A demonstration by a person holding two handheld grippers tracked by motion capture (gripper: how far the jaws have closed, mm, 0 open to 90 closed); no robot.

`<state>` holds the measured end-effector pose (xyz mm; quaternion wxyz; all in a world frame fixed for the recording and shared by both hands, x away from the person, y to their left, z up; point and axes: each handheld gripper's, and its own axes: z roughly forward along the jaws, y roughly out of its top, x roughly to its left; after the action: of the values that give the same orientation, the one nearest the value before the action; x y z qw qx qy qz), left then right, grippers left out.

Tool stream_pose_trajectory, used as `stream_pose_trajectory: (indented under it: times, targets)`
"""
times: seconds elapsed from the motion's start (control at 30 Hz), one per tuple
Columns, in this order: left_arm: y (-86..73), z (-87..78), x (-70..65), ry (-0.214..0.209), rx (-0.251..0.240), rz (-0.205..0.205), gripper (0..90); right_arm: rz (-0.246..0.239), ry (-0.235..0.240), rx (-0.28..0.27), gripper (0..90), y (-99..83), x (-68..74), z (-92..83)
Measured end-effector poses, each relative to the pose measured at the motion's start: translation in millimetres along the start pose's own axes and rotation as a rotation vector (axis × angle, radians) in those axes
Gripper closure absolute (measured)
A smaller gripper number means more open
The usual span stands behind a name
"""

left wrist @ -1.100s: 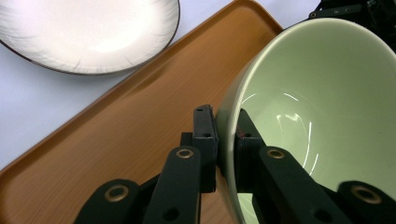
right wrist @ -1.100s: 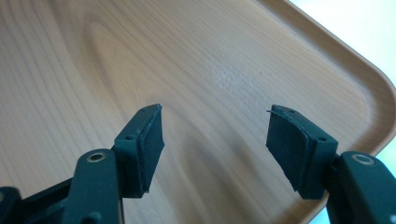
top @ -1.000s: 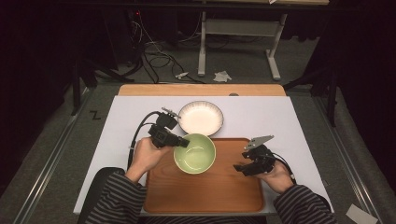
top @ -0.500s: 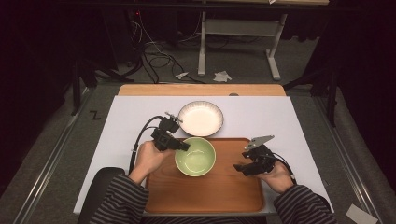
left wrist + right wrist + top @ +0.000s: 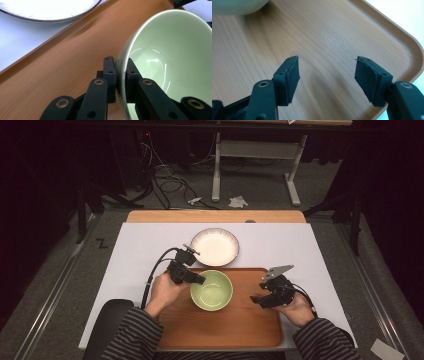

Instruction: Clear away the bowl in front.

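Note:
A pale green bowl rests on the wooden tray, near its back left part. My left gripper is shut on the bowl's left rim, one jaw outside and one inside the green bowl. Over the tray's right side my right gripper is held open above bare wood of the tray, with nothing between its jaws. The green bowl's underside shows at the top left of the right gripper view.
A white plate with a dark rim lies on the white table cover just behind the tray. The same white plate appears beyond the tray edge in the left gripper view. Cables and table legs stand on the floor beyond.
My left gripper has come down toward me with the green bowl, which now sits lower on the tray. The right gripper has stayed where it was.

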<state>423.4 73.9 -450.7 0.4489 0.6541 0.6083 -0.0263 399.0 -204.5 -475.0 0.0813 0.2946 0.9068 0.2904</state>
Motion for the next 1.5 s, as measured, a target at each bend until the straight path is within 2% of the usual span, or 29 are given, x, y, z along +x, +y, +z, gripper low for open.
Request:
stream_pose_trajectory:
  times: [0.8,1.03,1.3,1.37,1.5]
  targets:
    - [-7.6,25.1,3.3,0.021,0.041,0.0,83.1,-0.001,0.001,-0.001,37.9,0.1,0.1,-0.1]
    - [-7.3,29.9,3.8,0.02,0.049,-0.024,83.2,0.002,-0.001,-0.002,37.9,-0.2,0.3,-0.7]
    - [-7.9,32.1,3.5,0.015,0.046,-0.028,83.1,-0.001,0.001,0.0,37.9,-0.1,0.0,0.0]
    - [-7.9,33.2,3.8,0.0,0.048,-0.045,82.5,-0.002,0.001,0.0,37.9,0.0,0.2,0.0]
    - [-8.6,36.3,3.8,-0.005,0.054,-0.055,82.4,-0.004,0.003,0.0,37.8,-0.1,0.1,0.6]
